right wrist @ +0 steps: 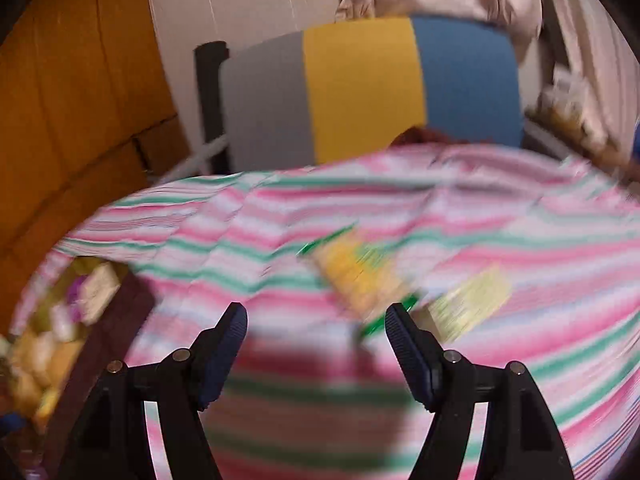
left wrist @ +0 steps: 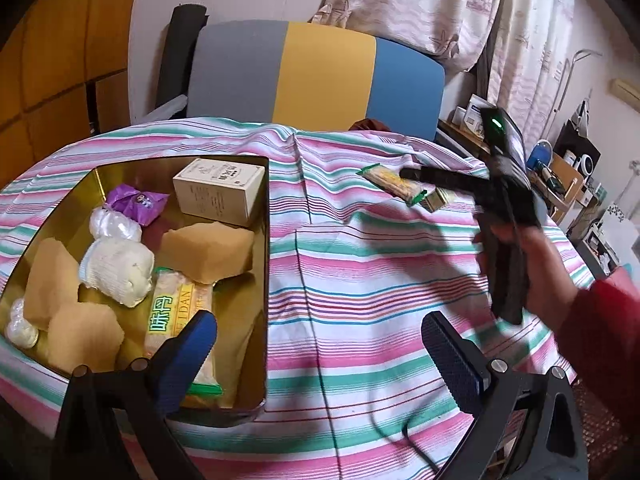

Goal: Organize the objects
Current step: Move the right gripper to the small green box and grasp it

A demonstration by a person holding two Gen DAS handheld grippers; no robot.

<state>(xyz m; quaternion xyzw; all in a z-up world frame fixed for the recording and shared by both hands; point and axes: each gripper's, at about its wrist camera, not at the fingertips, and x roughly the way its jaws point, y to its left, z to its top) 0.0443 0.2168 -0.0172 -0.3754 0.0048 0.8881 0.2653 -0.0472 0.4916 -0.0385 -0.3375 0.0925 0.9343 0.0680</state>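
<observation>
A gold tin [left wrist: 265, 280] on the left holds a white carton [left wrist: 220, 192], a purple wrapper [left wrist: 136, 202], white cloth rolls [left wrist: 120, 276], brown sponge blocks [left wrist: 208, 248] and a snack packet with green lettering [left wrist: 176, 312]. My left gripper [left wrist: 320, 356] hangs open over the tin's right wall, with nothing between its fingers. A yellow packet with green ends [left wrist: 392, 182] and a small pale packet [left wrist: 438, 198] lie on the striped cloth at the far right. My right gripper [right wrist: 316, 320] is open and empty just short of the yellow packet [right wrist: 360, 280]. That view is blurred.
A striped pink, green and white cloth [left wrist: 360, 260] covers the table. A chair back in grey, yellow and blue [left wrist: 320, 72] stands behind it. A hand in a red sleeve [left wrist: 540, 264] is at the right. Cluttered shelves [left wrist: 568, 168] lie beyond the right edge.
</observation>
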